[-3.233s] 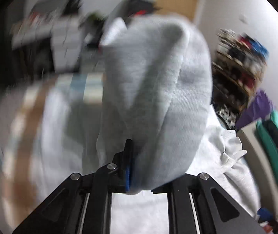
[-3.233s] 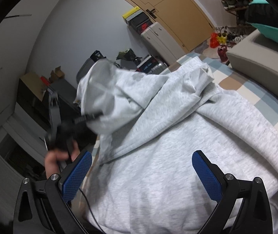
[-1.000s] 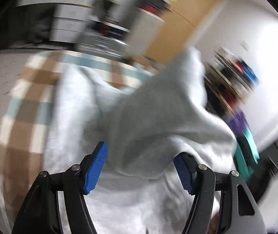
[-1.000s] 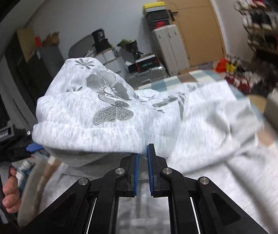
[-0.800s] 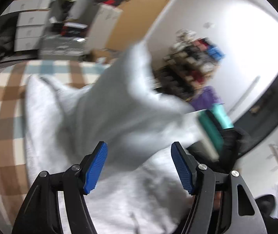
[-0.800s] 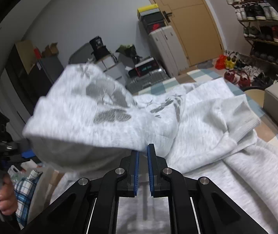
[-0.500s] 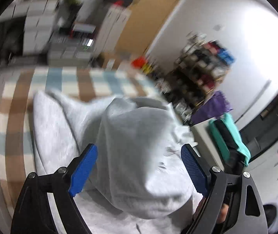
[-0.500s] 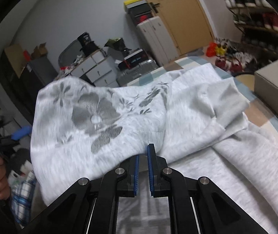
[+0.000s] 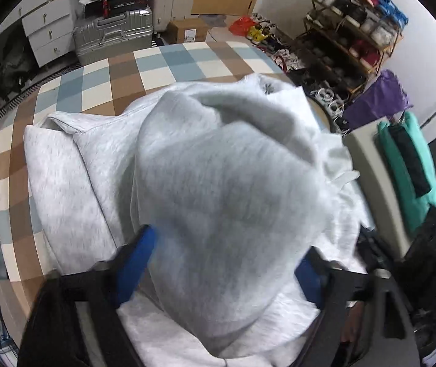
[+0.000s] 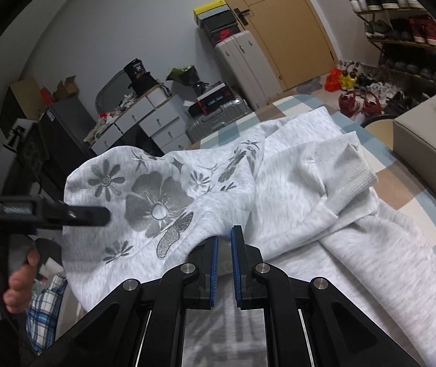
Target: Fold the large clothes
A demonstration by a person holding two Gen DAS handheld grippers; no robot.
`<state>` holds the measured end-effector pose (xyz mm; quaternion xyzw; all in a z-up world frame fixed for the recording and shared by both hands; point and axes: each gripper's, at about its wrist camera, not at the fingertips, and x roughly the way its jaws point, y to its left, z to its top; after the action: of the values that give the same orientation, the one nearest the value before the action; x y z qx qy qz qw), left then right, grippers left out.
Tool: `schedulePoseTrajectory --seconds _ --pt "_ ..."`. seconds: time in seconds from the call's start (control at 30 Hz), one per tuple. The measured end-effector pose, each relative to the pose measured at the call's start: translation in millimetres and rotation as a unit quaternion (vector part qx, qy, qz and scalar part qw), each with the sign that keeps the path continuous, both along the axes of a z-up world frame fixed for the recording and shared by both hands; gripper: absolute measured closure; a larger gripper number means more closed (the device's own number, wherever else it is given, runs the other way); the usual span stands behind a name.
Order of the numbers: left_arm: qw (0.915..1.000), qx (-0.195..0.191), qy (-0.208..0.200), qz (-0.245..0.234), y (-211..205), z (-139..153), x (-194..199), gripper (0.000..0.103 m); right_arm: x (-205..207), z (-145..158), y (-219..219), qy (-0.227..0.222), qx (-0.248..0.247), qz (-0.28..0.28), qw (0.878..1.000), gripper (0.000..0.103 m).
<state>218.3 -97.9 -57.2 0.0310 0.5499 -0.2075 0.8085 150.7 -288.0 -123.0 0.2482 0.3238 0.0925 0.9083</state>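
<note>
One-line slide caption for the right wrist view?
Right gripper pinches a fold of the grey flower-print sweatshirt, lifted over the checked table, beside the left gripper.

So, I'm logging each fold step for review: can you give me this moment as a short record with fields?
garment: light grey fleece sweatshirt with silver flower print, partly bunched, not yet folded flat
surface: blue, brown and cream checked table top
right claw: shut on a fold of the sweatshirt
left claw: jaws have just been closing, a raised bulge of sweatshirt between the blue pads; grip not clear
ribbed cuff: lying on top of the sweatshirt body
</note>
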Motion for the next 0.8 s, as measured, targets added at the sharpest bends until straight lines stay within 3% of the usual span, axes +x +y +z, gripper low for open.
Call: schedulePoseTrajectory --seconds 0.07,0.13,0.37,0.5,0.63,0.8 --pt "0.9993 0.029 0.024 0.001 -2 -12 2 0.101 -1 0 -1 0.001 0.001 0.003 1.000 0.093" --pt "0.9991 0.023 0.034 0.008 1 -15 4 0.101 0 -1 0 0.004 0.003 0.010 1.000 0.092" --pt "0.9948 0.043 -0.075 0.055 8 33 16 0.103 4 -6 6 0.017 -0.008 0.025 1.000 0.089" --pt "0.9793 0.087 -0.152 0.101 13 72 41 0.103 8 -12 7 0.030 0.000 0.029 0.999 0.091" --pt "0.9653 0.085 -0.194 0.152 21 100 75 0.103 11 -18 3 0.044 0.015 0.032 0.998 0.092" --pt "0.9530 0.093 -0.225 0.180 22 124 116 0.103 10 -18 -2 0.041 0.015 0.033 0.998 0.092"
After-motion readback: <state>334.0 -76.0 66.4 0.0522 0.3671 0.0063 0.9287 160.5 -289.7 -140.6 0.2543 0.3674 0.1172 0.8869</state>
